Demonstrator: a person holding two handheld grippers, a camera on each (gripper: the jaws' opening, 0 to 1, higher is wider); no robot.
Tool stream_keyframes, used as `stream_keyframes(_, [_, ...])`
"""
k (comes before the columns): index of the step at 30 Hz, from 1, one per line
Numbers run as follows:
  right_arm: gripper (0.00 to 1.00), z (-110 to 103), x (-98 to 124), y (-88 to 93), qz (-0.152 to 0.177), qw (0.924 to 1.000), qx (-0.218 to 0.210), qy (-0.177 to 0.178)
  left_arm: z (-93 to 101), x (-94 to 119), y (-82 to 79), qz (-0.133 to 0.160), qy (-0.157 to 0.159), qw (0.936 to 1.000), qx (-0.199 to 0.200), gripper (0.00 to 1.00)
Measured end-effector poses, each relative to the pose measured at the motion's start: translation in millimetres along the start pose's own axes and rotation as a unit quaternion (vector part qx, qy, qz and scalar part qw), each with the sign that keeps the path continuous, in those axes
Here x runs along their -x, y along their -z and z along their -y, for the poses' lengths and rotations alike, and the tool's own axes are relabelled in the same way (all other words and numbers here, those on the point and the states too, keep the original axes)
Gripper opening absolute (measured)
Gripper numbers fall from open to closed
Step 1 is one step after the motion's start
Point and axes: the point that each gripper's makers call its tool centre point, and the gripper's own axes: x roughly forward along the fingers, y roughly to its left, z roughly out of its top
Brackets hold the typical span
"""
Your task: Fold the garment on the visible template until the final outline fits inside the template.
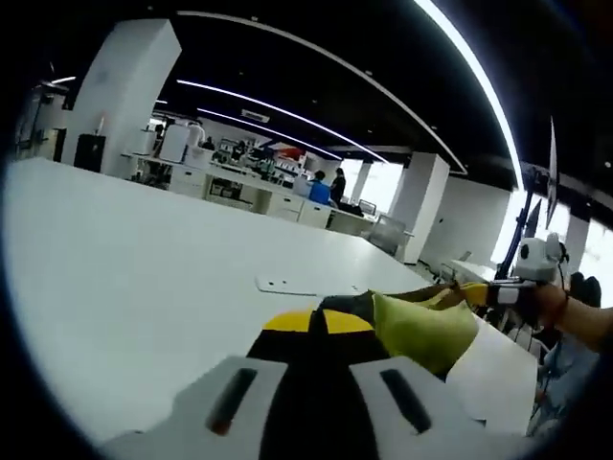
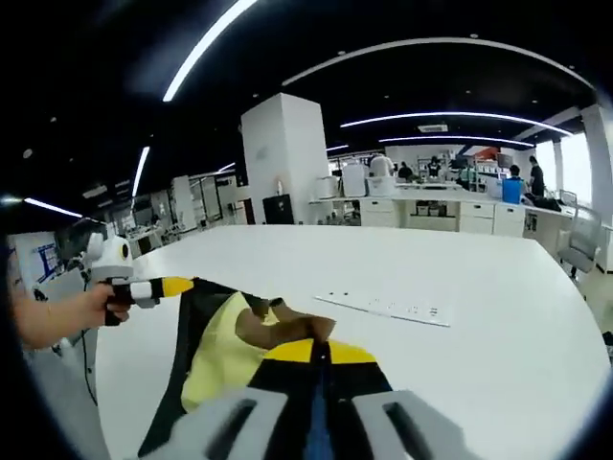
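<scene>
Left gripper [image 1: 321, 383] has its 2 jaws clamped together on the garment [image 1: 421, 326], black and yellow cloth pinched right between them. Same deal on the other side: right gripper [image 2: 321, 407] is closed on the garment [image 2: 225, 355] too, with black fabric and a blue strip running up between its jaws. The cloth hangs stretched between both grippers, lifted over the white table [image 1: 144, 287], yellow-green lining showing. A flat white strip [image 2: 383, 307] lies on the table just beyond it. Can't make out any template. Desks and a couple of people [image 1: 326, 187] sit way back in the office.
</scene>
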Motion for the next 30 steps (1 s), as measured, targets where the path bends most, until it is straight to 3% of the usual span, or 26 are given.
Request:
stream_keyframes(6, [0.00, 43, -46, 8.5, -0.028, 0.9986, -0.027, 0.035, -15.0, -18, 12.8, -0.018, -0.018, 0.9997, -0.006, 0.00])
stream_keyframes(10, [0.00, 58, -75, 23.0, -0.059, 0.9970, -0.033, 0.038, -29.0, -30, 24.4, -0.034, -0.030, 0.9989, -0.009, 0.00])
stream_keyframes(15, [0.00, 64, -101, 32.8, -0.071, 0.9958, -0.025, 0.052, -43.5, -41, 37.3, -0.049, -0.045, 0.9976, -0.014, 0.00])
stream_keyframes(20, [0.00, 72, -125, 54.2, -0.102, 0.9920, -0.039, 0.064, -57.9, -53, 53.3, -0.071, -0.063, 0.9953, -0.016, 0.00])
stream_keyframes(30, [0.00, 76, -141, 83.8, -0.154, 0.9848, -0.041, 0.070, -76.0, -62, 76.0, -0.103, -0.100, 0.9887, -0.042, 0.00])
